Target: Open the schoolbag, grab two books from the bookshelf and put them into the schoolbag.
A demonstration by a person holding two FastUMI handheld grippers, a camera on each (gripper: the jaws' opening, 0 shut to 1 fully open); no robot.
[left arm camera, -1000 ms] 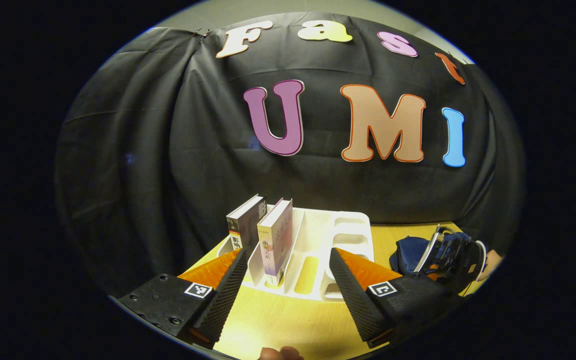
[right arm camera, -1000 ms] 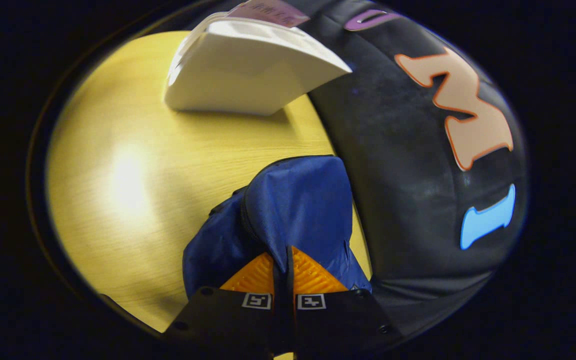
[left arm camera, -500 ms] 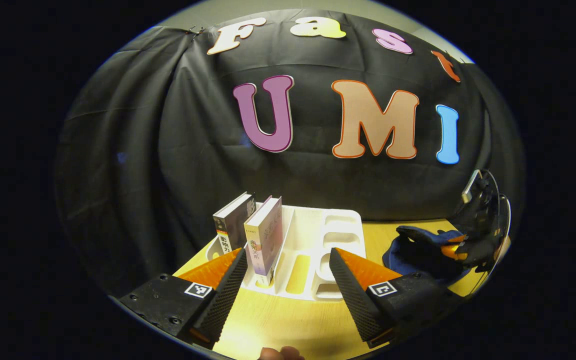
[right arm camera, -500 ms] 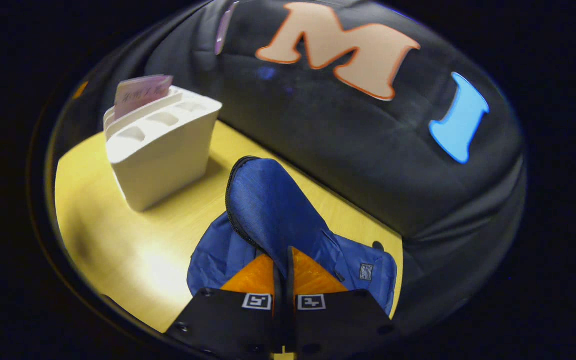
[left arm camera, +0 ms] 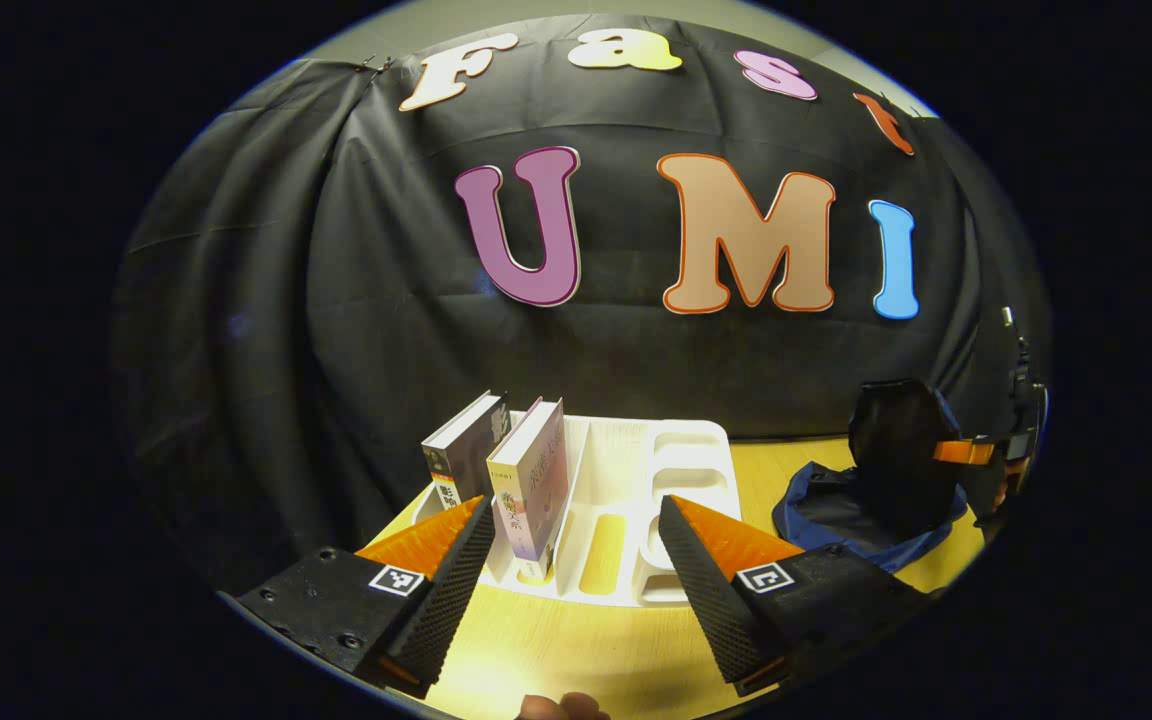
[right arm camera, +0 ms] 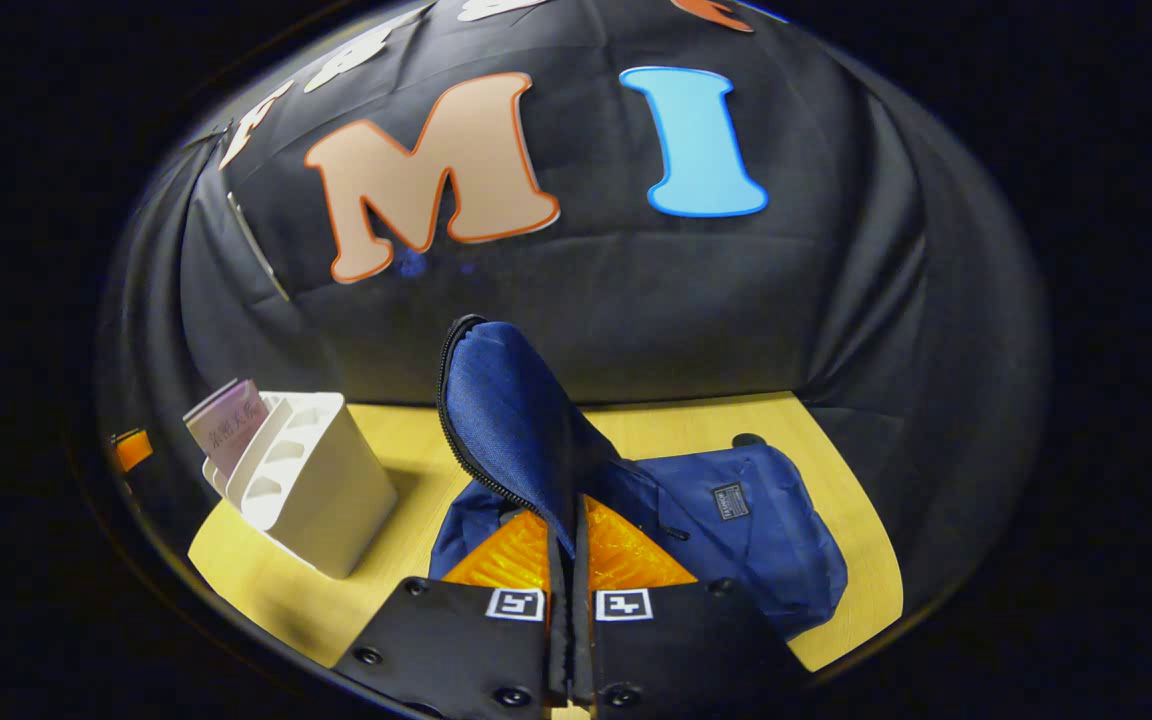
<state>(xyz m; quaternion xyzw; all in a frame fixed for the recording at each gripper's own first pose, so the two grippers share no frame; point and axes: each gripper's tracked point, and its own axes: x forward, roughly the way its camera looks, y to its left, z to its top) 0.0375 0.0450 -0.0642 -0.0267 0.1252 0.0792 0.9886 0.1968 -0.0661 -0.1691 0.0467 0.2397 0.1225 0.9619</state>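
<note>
On the yellow table lies a blue schoolbag (right arm camera: 746,520). My right gripper (right arm camera: 574,525) is shut on its zip-edged flap (right arm camera: 501,400) and holds the flap up above the bag's body. In the left gripper view the schoolbag (left arm camera: 826,510) sits at the right, with the raised flap (left arm camera: 901,450) dark above it and the right gripper (left arm camera: 996,460) beside it. Two books (left arm camera: 534,480), (left arm camera: 461,462) stand upright in the left slots of a white bookshelf (left arm camera: 681,470). My left gripper (left arm camera: 576,512) is open, a little in front of the shelf and facing it, with nothing between its fingers.
The black cloth wall (left arm camera: 356,300) runs close behind the bookshelf and the bag. The bookshelf (right arm camera: 321,495) with a book (right arm camera: 228,428) stands left of the bag in the right gripper view. Bare table (left arm camera: 576,650) lies between my left gripper and the shelf.
My right gripper has lifted the bag's flap from low over the table to upright, so the bag gapes open. The left gripper has barely moved.
</note>
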